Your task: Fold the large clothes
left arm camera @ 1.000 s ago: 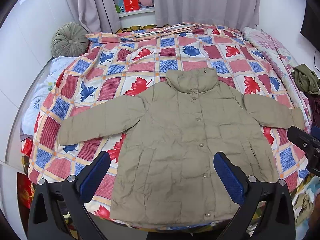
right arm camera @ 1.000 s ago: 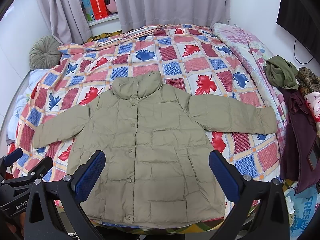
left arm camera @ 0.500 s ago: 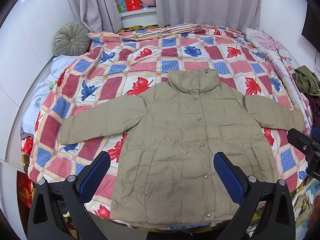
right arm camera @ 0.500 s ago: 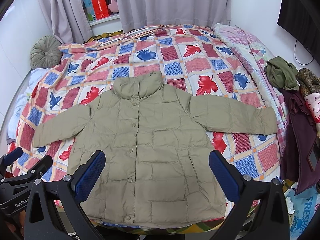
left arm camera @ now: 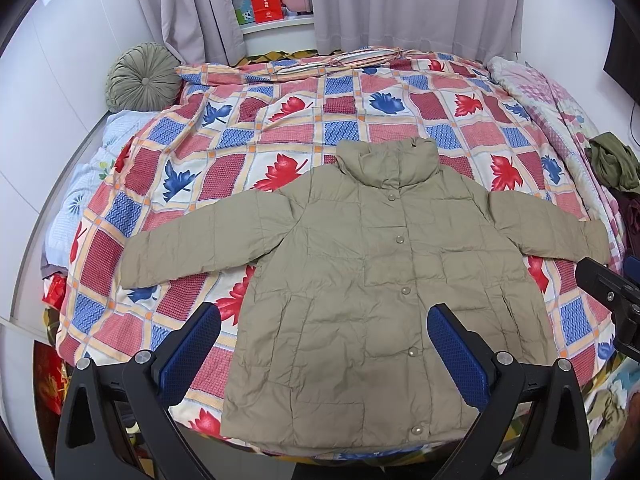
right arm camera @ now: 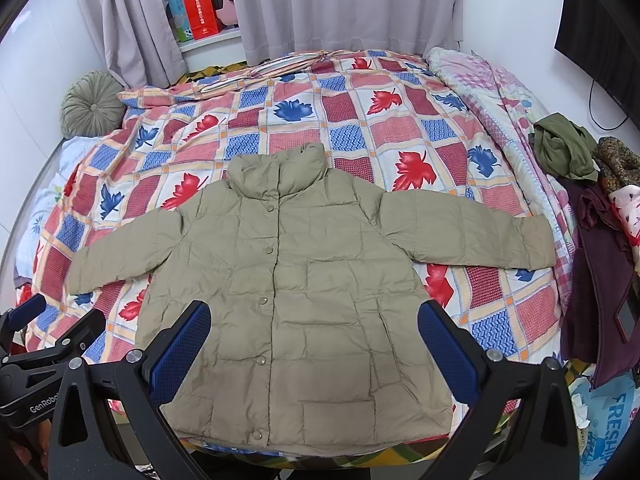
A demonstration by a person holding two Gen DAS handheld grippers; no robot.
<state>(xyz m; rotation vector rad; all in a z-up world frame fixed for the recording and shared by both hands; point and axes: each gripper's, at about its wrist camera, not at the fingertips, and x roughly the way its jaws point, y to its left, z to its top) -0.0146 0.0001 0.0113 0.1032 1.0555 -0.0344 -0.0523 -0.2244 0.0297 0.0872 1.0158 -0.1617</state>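
Khaki puffer jacket (left arm camera: 372, 280) (right arm camera: 304, 292) — flat, front up, buttoned, sleeves spread — on patchwork bedspread (left arm camera: 280, 128).

We see a khaki padded jacket (left arm camera: 372, 288) spread flat, buttoned, sleeves out, on our patchwork leaf quilt (left arm camera: 280, 128), left gripper (left arm camera: 324, 344) fingers wide apart above its hem, seemingly not touching, round green cushion (left arm camera: 142, 76) far left.

The jacket (left arm camera: 372, 280) is plain khaki with matching snaps. The quilt (left arm camera: 280, 120) is a check of red, pink and blue squares with red and blue leaves. The cushion (left arm camera: 142, 76) is grey-green, the curtains (left arm camera: 420, 4) pale grey, and the fingers (left arm camera: 458, 354) black with blue pads.
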